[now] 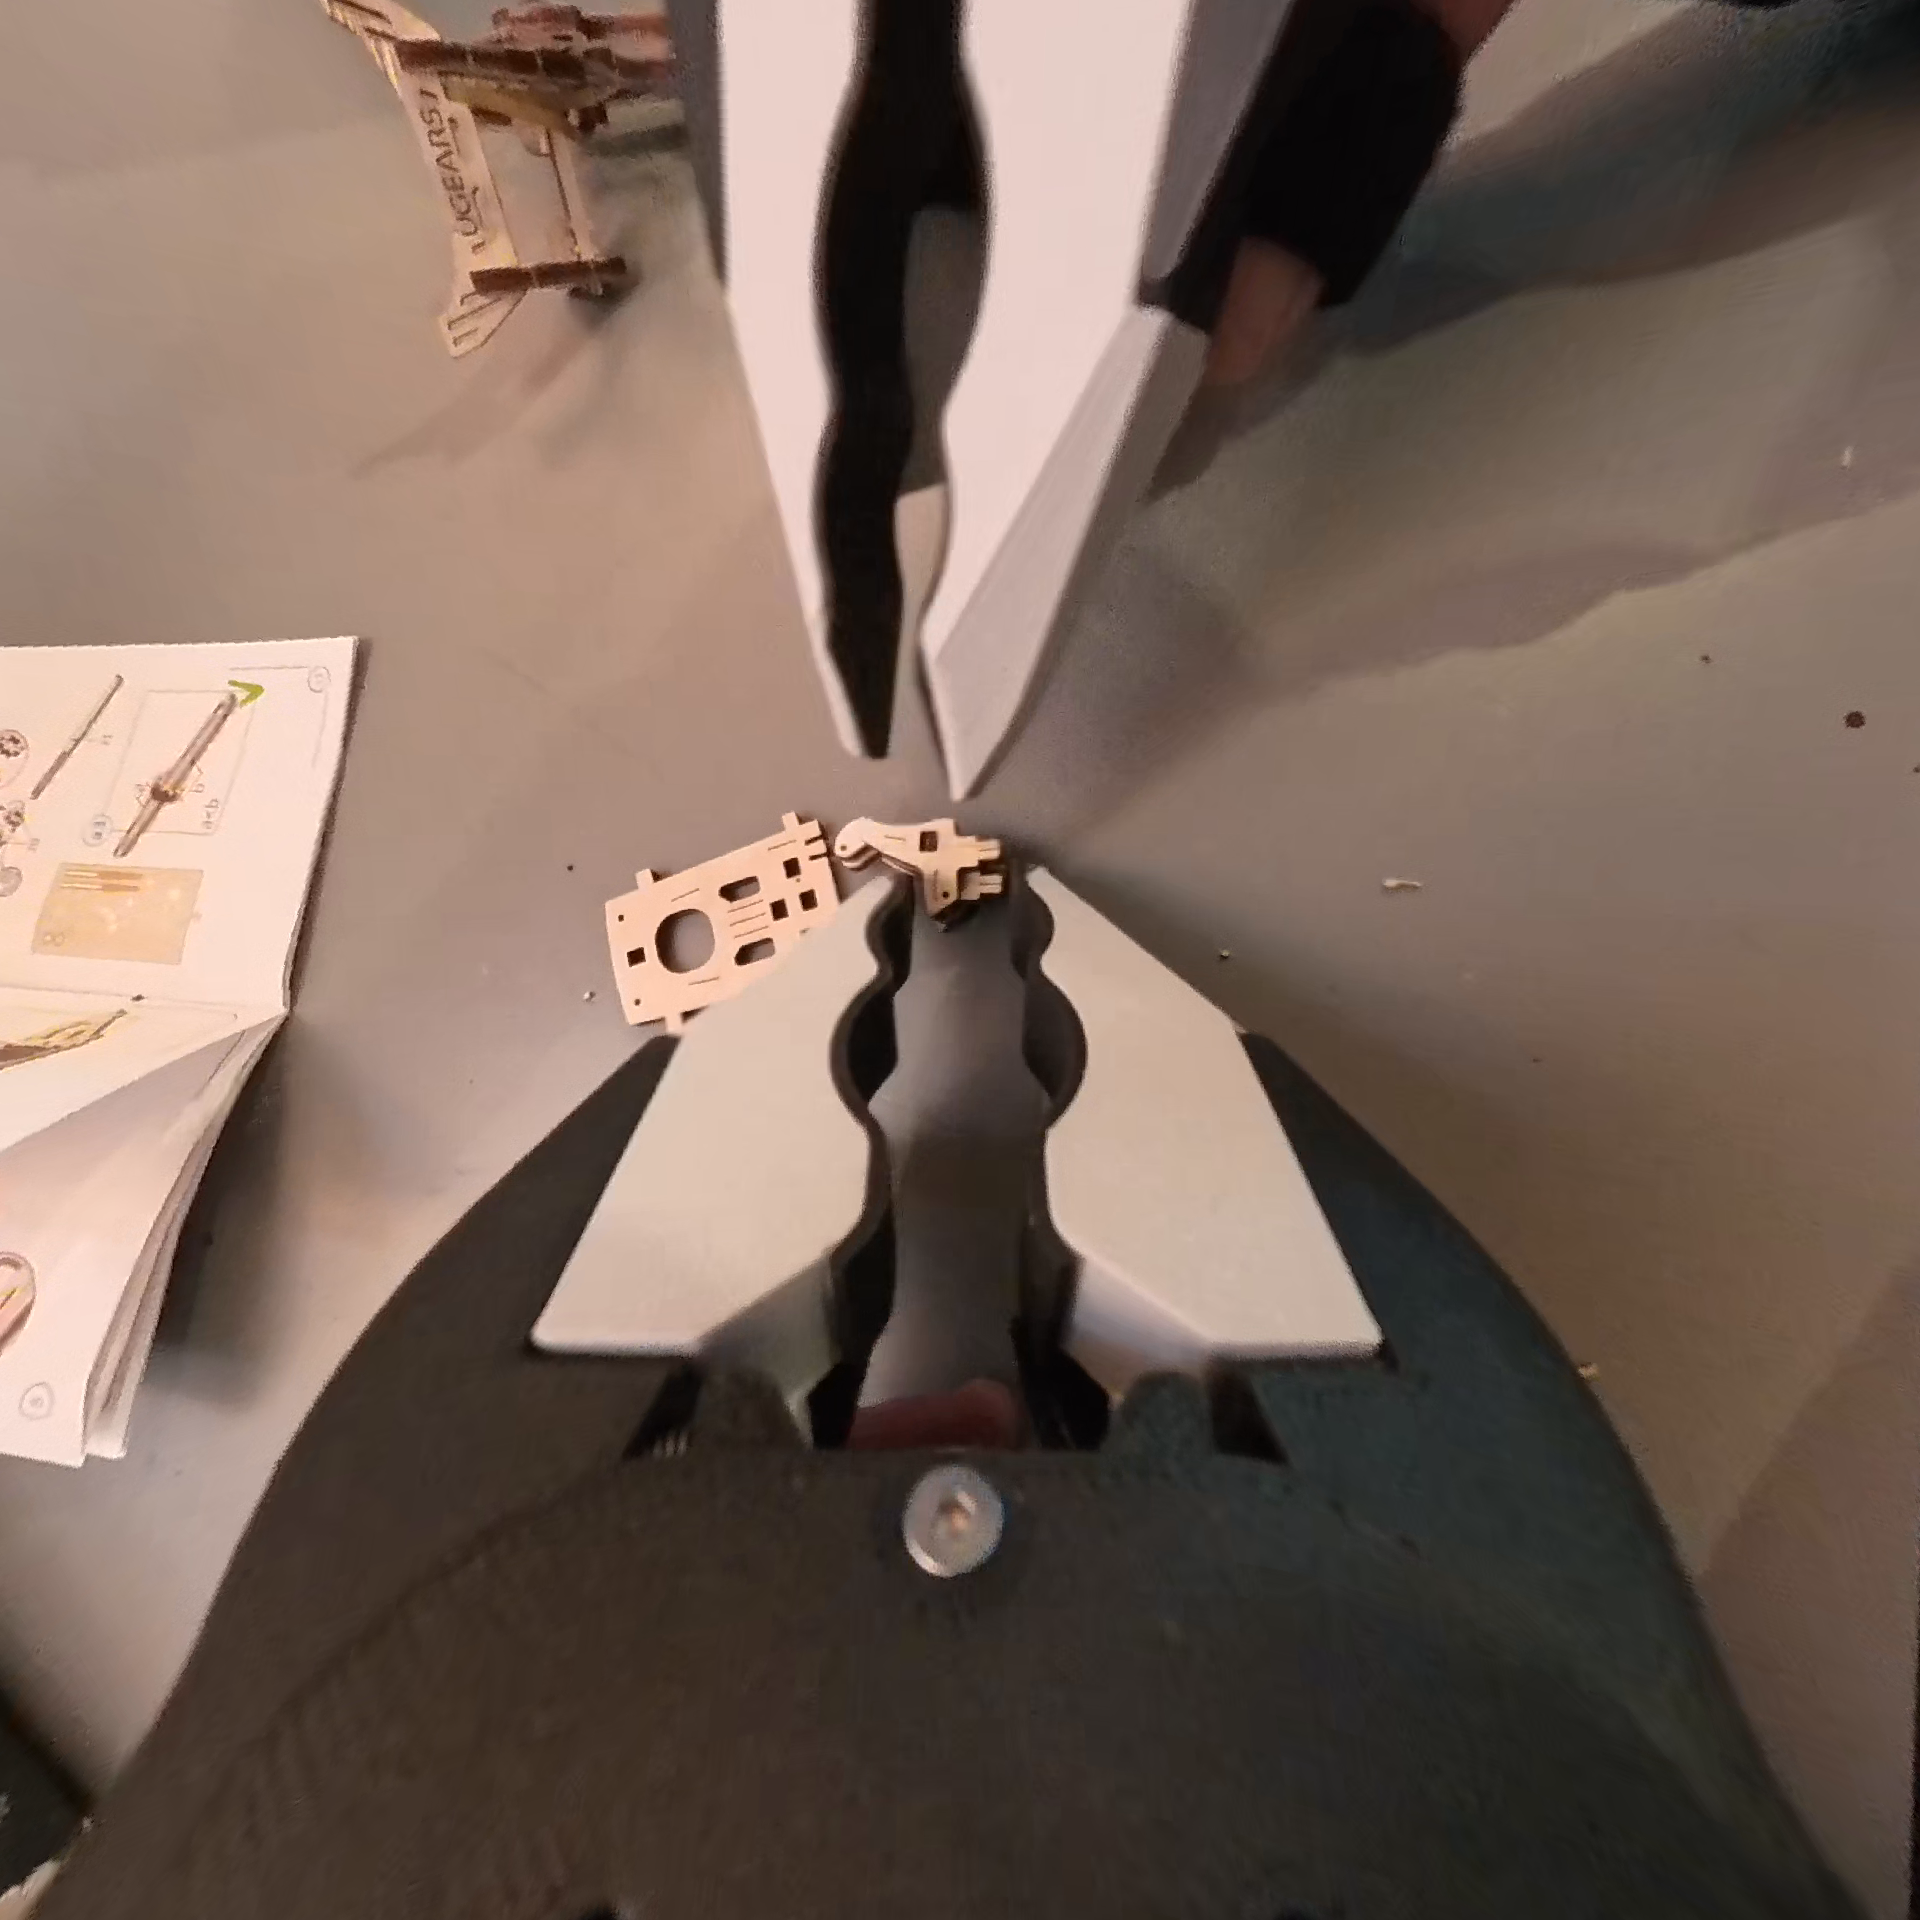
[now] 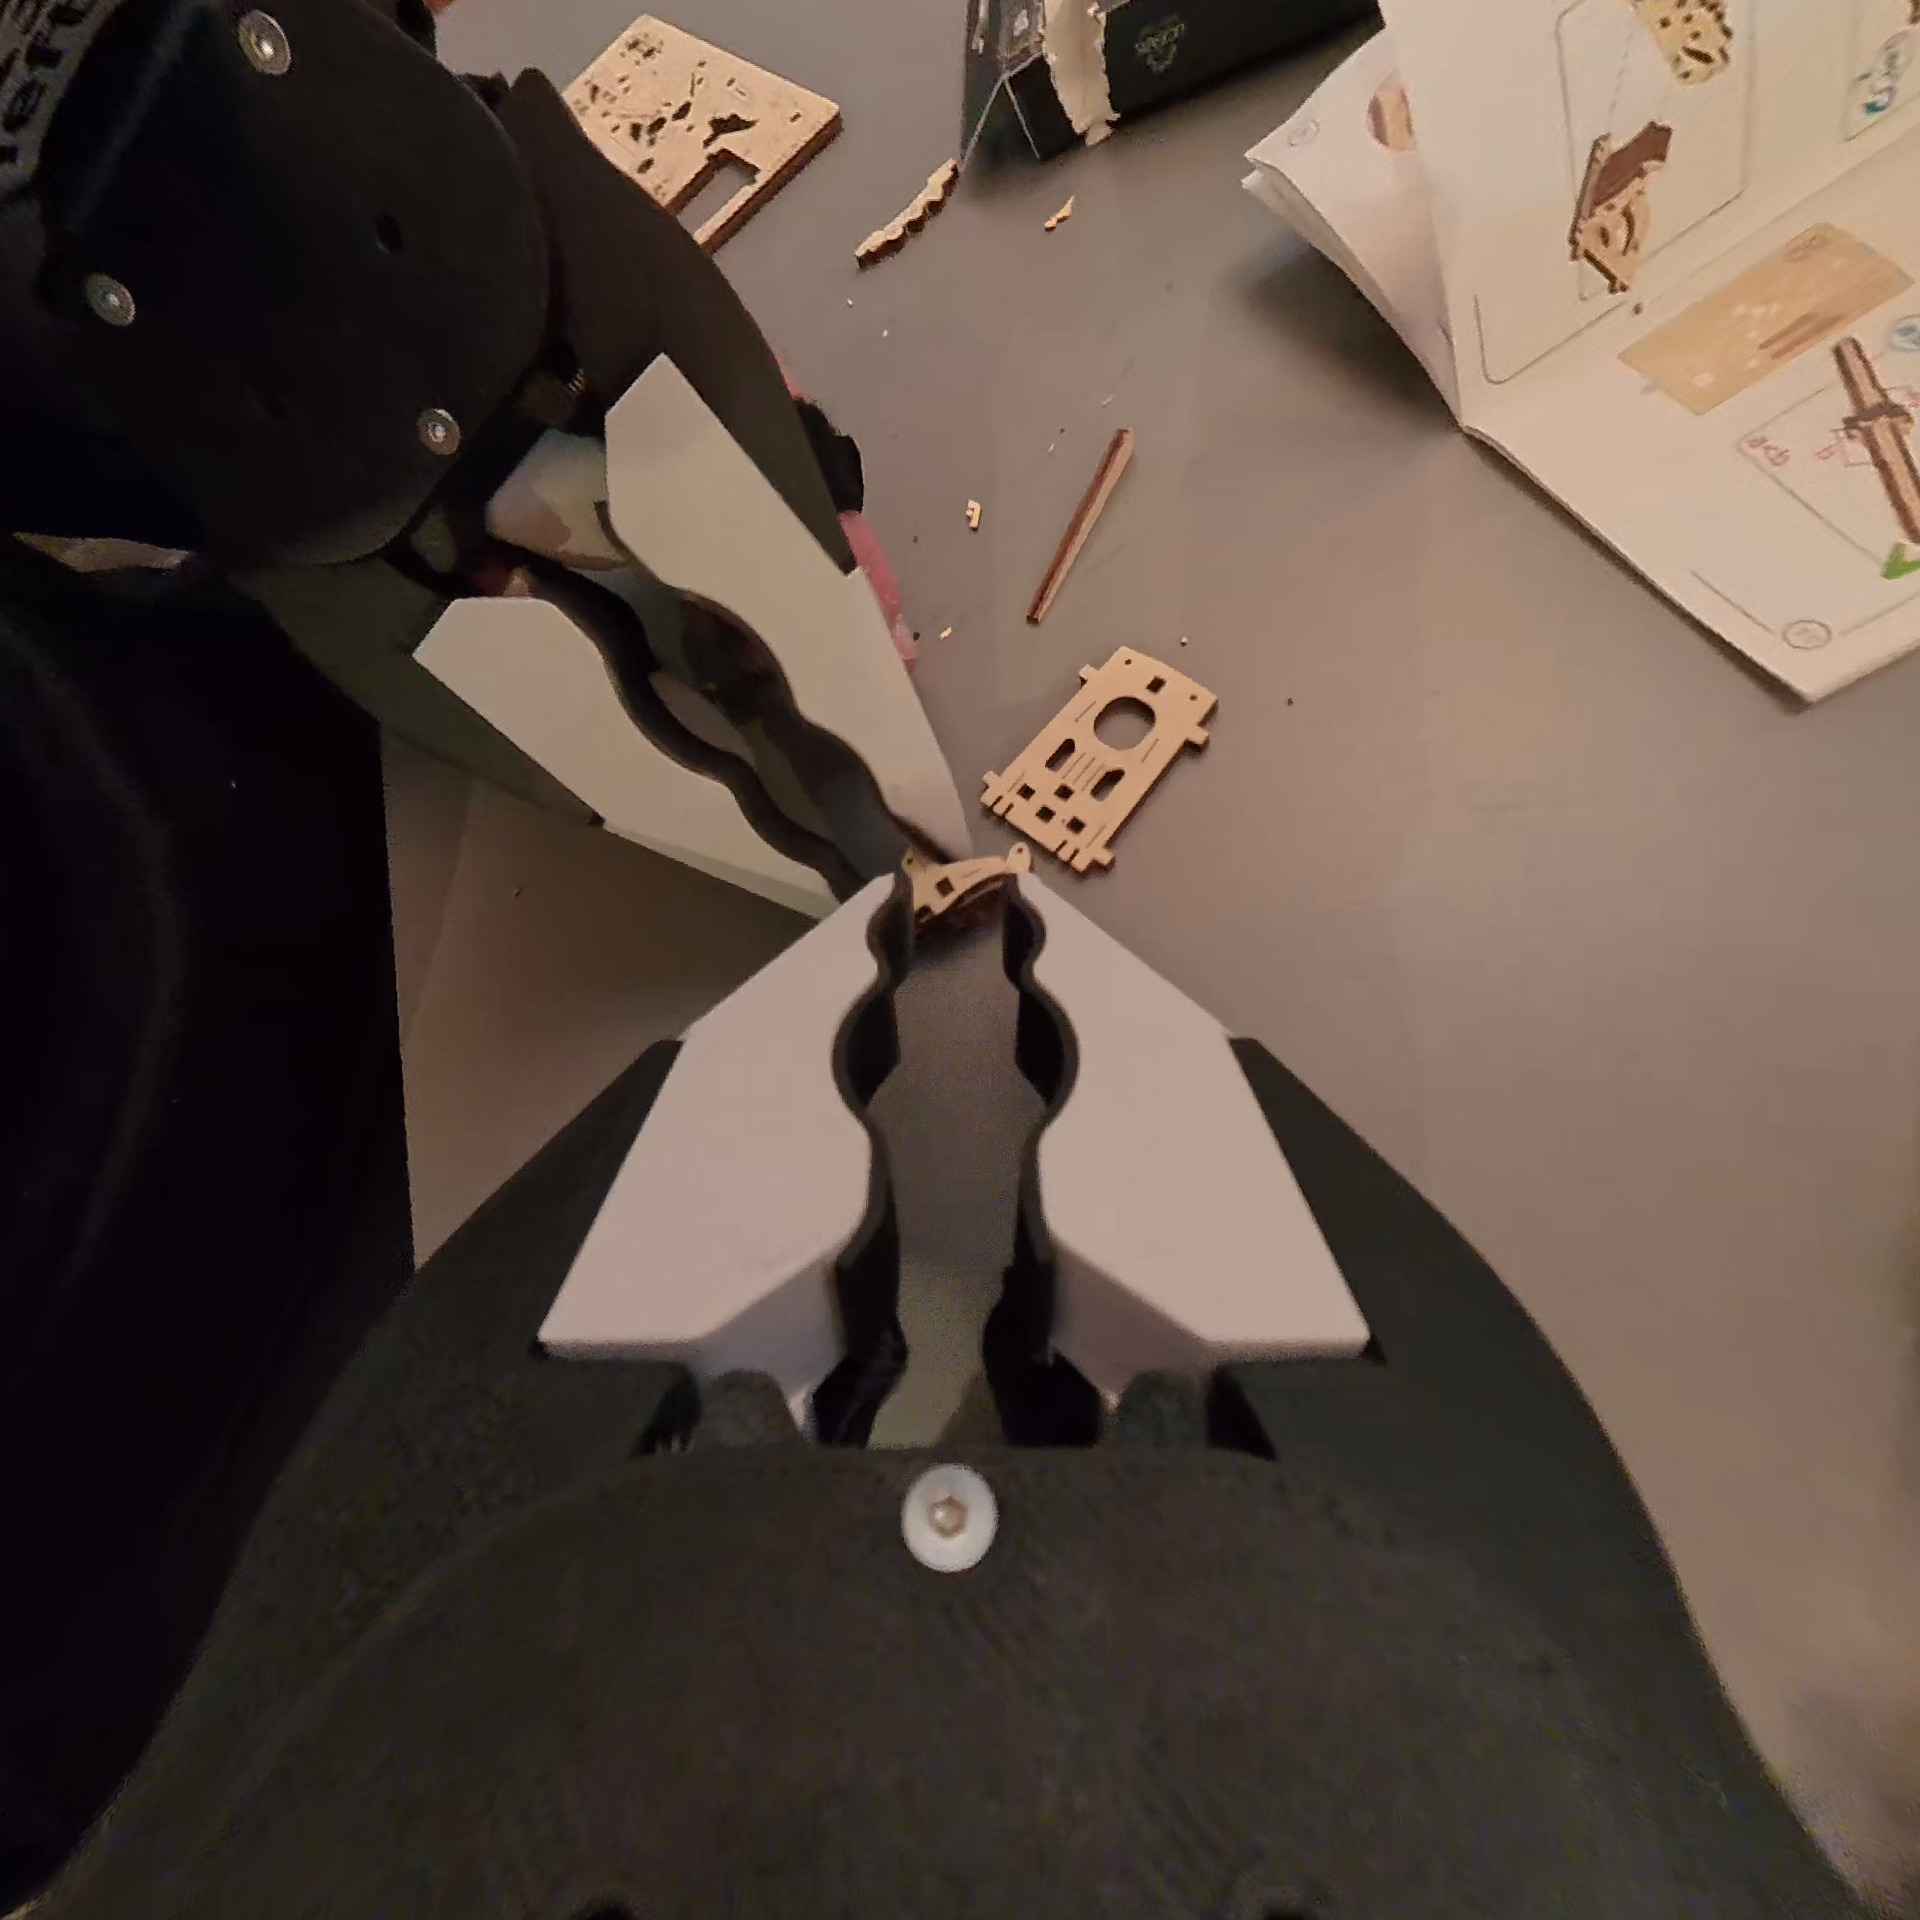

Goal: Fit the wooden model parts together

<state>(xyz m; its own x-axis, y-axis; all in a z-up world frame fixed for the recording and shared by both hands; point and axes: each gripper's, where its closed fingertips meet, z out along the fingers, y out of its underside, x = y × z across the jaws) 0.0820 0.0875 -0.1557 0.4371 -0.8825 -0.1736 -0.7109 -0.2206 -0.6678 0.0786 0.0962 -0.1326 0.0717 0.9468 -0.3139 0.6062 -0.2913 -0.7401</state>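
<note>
A small pale wooden assembly (image 1: 925,868) with a hooked end sits between the tips of my left gripper (image 1: 961,894), which is shut on it just above the grey table (image 1: 1455,1039). My right gripper (image 1: 914,774) comes in from the far side, blurred, its jaws nearly together and its tips right at the assembly. In the right wrist view the assembly (image 2: 956,883) lies at my right gripper's tips (image 2: 961,894), with my left gripper (image 2: 935,844) meeting it from the upper left. I cannot tell whether the right fingers touch it. A flat slotted wooden plate (image 1: 727,920) (image 2: 1101,769) lies on the table beside them.
An open instruction booklet (image 1: 156,935) (image 2: 1662,343) lies to one side. A partly built wooden model (image 1: 509,177) stands farther off. A thin wooden stick (image 2: 1081,525), a punched-out sheet (image 2: 696,114), a dark torn box (image 2: 1091,73) and wood crumbs lie on the table. The grippers are tip to tip, or close to it. From either gripper's tips it is about 15 centimeters to the partly built wooden model (image 1: 509,177).
</note>
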